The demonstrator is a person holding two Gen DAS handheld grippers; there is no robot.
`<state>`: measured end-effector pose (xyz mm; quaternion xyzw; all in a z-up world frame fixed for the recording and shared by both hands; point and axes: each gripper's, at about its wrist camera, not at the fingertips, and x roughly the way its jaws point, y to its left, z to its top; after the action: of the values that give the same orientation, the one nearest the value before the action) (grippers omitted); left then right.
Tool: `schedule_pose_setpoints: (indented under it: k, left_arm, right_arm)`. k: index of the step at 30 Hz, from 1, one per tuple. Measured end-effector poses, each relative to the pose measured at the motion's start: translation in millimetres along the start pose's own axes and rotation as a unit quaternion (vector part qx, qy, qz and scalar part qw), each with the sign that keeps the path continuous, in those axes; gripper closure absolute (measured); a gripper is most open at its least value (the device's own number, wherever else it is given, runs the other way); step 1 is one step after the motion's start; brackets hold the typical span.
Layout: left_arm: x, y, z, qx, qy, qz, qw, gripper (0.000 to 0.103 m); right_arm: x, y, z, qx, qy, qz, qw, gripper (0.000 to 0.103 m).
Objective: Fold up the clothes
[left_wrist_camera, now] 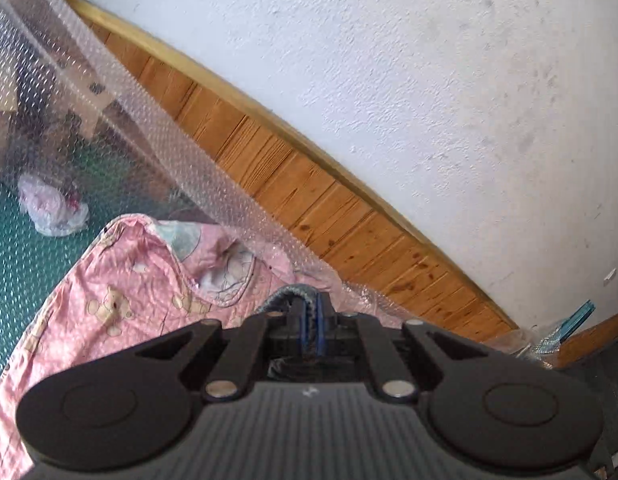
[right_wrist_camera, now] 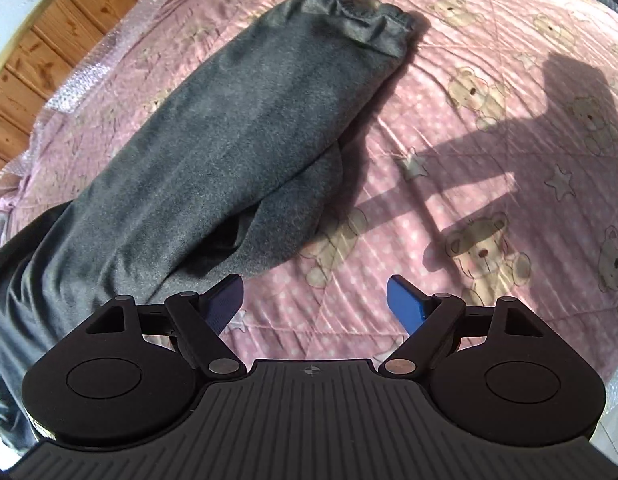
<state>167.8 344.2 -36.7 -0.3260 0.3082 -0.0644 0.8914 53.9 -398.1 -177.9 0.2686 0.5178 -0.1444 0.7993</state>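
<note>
Grey trousers (right_wrist_camera: 237, 120) lie stretched over a pink bear-print quilt (right_wrist_camera: 469, 184), their elastic waistband (right_wrist_camera: 361, 12) at the far end and one leg doubled over near me. My right gripper (right_wrist_camera: 315, 296) hovers open above the quilt, its left finger (right_wrist_camera: 225, 300) at the edge of the grey cloth and its right blue finger (right_wrist_camera: 405, 300) over bare quilt. In the left wrist view my left gripper (left_wrist_camera: 314, 308) is shut on a grey fold of the trousers (left_wrist_camera: 287, 296), lifted above the pink quilt (left_wrist_camera: 121, 292) and facing the wall.
A wood-panelled headboard (left_wrist_camera: 309, 184) runs under a white wall (left_wrist_camera: 429, 80). Bubble wrap (left_wrist_camera: 149, 120) hangs along the bed's edge, with a green floor (left_wrist_camera: 21, 248), a crumpled plastic bag (left_wrist_camera: 53, 208) and cardboard boxes (left_wrist_camera: 1, 112) beyond. A long shadow (right_wrist_camera: 509, 160) falls across the quilt.
</note>
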Motion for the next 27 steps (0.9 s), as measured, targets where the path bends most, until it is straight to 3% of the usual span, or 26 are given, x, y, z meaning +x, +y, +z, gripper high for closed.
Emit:
schedule_pose_setpoints:
  k: [6,8,10,11,12,15,17,19,21,22,23,24,25,27]
  left_arm:
    - [14,41,-20,-0.058,0.012,0.041,0.9974,0.098]
    - [20,52,-19,-0.064,0.024,0.082,0.9943,0.095]
    - [27,62,-19,-0.069,0.035,0.123,0.9893,0.085]
    - [30,68,-18,-0.072,0.041,0.143,0.9862,0.068]
    - [36,71,-23,-0.064,0.069,0.158,0.9829,0.058]
    - [36,75,-49,-0.044,0.105,0.189,0.9752,0.057]
    - [23,80,-72,-0.057,0.113,0.199,0.9718,0.054]
    - [6,86,-95,-0.080,0.118,0.208,0.9676,0.052]
    - [-12,89,-114,-0.103,0.120,0.215,0.9637,0.052]
    - [-23,91,-128,-0.119,0.123,0.216,0.9611,0.051]
    - [-31,92,-140,-0.134,0.129,0.213,0.9592,0.050]
    - [-38,93,-150,-0.145,0.134,0.214,0.9567,0.050]
    - [-44,92,-160,-0.155,0.136,0.219,0.9539,0.050]
    - [-50,93,-173,-0.163,0.129,0.222,0.9526,0.046]
  right_arm:
    - [12,0,40,-0.010,-0.037,0.006,0.999,0.021]
    - [15,0,62,-0.031,-0.059,-0.012,0.998,0.020]
    - [22,0,88,-0.058,-0.079,-0.036,0.995,0.019]
    - [26,-1,102,-0.073,-0.087,-0.049,0.992,0.019]
    - [31,-2,117,-0.087,-0.093,-0.060,0.990,0.018]
    - [55,-9,151,-0.121,-0.087,-0.087,0.985,0.016]
    - [72,-14,171,-0.138,-0.078,-0.107,0.982,0.016]
    - [83,-24,178,-0.114,-0.065,-0.124,0.984,0.017]
    - [87,-34,175,-0.081,-0.060,-0.113,0.989,0.022]
    - [87,-36,172,-0.073,-0.061,-0.100,0.990,0.040]
    - [87,-36,168,-0.068,-0.064,-0.088,0.992,0.065]
    - [84,-32,163,-0.079,-0.074,-0.083,0.991,0.076]
    - [80,-25,159,-0.096,-0.080,-0.084,0.989,0.101]
    - [67,-15,154,-0.112,-0.100,-0.073,0.986,0.101]
